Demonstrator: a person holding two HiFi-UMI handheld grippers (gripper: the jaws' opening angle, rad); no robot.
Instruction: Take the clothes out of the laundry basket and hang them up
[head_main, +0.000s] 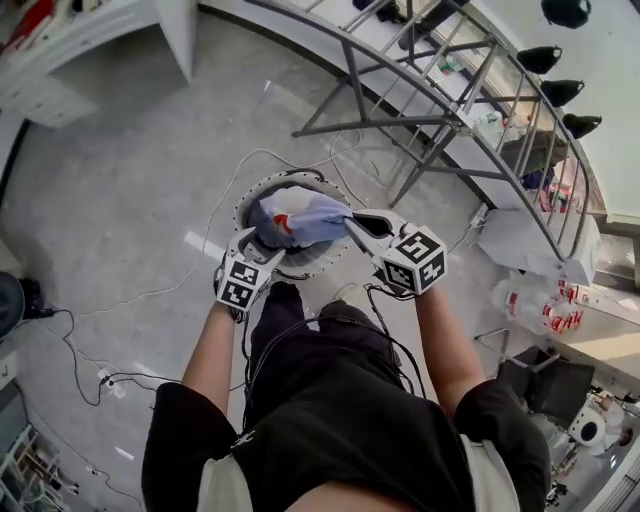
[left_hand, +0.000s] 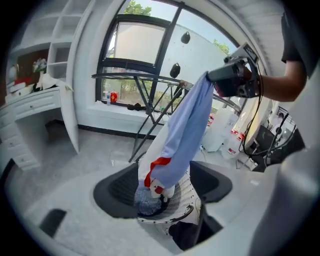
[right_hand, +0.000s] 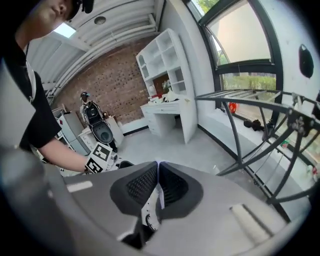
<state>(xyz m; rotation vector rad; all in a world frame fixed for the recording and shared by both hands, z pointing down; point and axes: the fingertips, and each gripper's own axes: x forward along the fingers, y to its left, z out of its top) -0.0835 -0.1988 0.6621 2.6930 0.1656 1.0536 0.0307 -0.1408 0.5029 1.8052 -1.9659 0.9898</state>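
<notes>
1. The drying rack (head_main: 400, 122) stands well apart from the basket. The next move, I judge, calls for carrying the garment across to one of its bars.
2. The laundry basket (head_main: 243, 208) sits on the floor below both grippers.
3. The light-blue garment (head_main: 312, 218) hangs over the basket mouth, so the taking-out step is in hand.
4. The right gripper (head_main: 352, 222) is clamped on the garment's upper edge.
5. The left gripper (head_main: 262, 243) has its jaws spread and grips nothing. It probably needs a second hold on the cloth.

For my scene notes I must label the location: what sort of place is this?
Likely a laundry room in a home, perhaps a staged one: a drying rack by a big window, a laundry basket and white shelves.
</notes>
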